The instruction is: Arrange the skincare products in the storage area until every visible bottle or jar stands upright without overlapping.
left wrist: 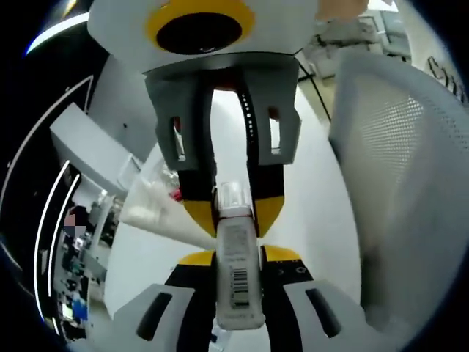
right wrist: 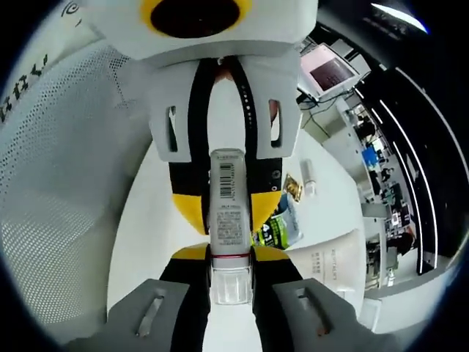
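Note:
A slim white bottle (left wrist: 236, 271) with a barcode label and a clear cap (left wrist: 233, 195) is held between both grippers, which face each other above a white table (left wrist: 315, 205). My left gripper (left wrist: 238, 257) is shut on the bottle's body near its base. The right gripper (left wrist: 233, 213) comes in from above and is shut around the neck, just below the cap. In the right gripper view the same bottle (right wrist: 227, 198) points its cap (right wrist: 231, 286) toward the camera. There my right gripper (right wrist: 231, 253) grips the cap end and the left gripper (right wrist: 227, 209) holds the body.
A white mesh-walled basket (left wrist: 399, 183) stands close on one side, also seen as the mesh wall (right wrist: 66, 183). On the table lie a green sachet (right wrist: 282, 229), a gold packet (right wrist: 293, 188), a small white tube (right wrist: 308, 176), a white box (right wrist: 331, 268) and a clear bag (left wrist: 157, 198).

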A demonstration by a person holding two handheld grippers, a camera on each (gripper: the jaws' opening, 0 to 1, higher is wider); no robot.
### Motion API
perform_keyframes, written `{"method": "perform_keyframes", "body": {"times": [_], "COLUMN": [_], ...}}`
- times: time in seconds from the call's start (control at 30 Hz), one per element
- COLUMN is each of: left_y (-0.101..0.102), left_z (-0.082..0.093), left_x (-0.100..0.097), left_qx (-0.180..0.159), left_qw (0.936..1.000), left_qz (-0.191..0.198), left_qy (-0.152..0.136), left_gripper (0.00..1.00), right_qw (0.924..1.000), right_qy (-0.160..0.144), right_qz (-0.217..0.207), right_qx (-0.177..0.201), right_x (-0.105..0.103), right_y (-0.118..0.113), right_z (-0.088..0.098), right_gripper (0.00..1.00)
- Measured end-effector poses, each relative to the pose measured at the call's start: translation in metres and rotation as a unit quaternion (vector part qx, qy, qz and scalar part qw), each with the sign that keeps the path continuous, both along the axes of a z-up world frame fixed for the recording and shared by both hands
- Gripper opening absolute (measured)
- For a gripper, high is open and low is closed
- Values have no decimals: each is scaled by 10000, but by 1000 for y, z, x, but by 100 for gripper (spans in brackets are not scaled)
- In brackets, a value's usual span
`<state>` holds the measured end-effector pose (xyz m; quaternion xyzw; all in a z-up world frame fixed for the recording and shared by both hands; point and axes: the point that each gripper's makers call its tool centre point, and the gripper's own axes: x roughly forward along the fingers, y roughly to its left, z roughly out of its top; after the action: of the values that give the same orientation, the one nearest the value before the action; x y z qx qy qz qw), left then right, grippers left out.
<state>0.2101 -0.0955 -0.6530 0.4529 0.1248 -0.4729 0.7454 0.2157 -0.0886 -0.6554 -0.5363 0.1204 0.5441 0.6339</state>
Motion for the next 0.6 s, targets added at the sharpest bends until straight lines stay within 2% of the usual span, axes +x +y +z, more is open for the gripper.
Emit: {"method": "perform_keyframes", "body": {"times": [0.1, 0.17, 0.2, 0.23, 0.3, 0.33, 0.5, 0.57, 0.6], "left_y": [0, -1, 0, 0, 2, 3, 8, 10, 11], "left_z": [1, 2, 2, 4, 4, 5, 12, 15, 17], "left_x": [0, -1, -3, -2, -2, -2, 1, 5, 8], "left_qx": [-26, -68, -102, -151, -192, -233, -719, -964, -1073], "left_qw": [10000, 10000, 9999, 9999, 9998, 9997, 9965, 9936, 9920], "left_qz": [-29, -46, -40, -20, 13, 29, 255, 385, 451], "left_qy": [22, 31, 70, 38, 77, 77, 336, 443, 492], "left_gripper": [17, 17, 17, 17, 17, 17, 17, 17, 17], "right_qw": [10000, 9995, 9994, 9994, 9978, 9963, 9796, 9674, 9583], "right_qy": [32, -178, -174, -107, 291, 364, 935, 1309, 1497], "right_qz": [-56, -171, -194, -311, -558, -691, -1376, -1591, -1743], "right_qx": [-22, -214, -225, -132, 189, 367, 1129, 1476, 1696], "right_x": [1, 10, 11, 13, 11, 13, 19, 17, 16], "right_y": [-3, -13, -15, -19, -24, -26, -40, -44, -46], "right_z": [-3, -6, -8, -8, -10, -8, -4, -5, -5], "right_gripper": [23, 27, 28, 28, 27, 26, 26, 26, 25]}}
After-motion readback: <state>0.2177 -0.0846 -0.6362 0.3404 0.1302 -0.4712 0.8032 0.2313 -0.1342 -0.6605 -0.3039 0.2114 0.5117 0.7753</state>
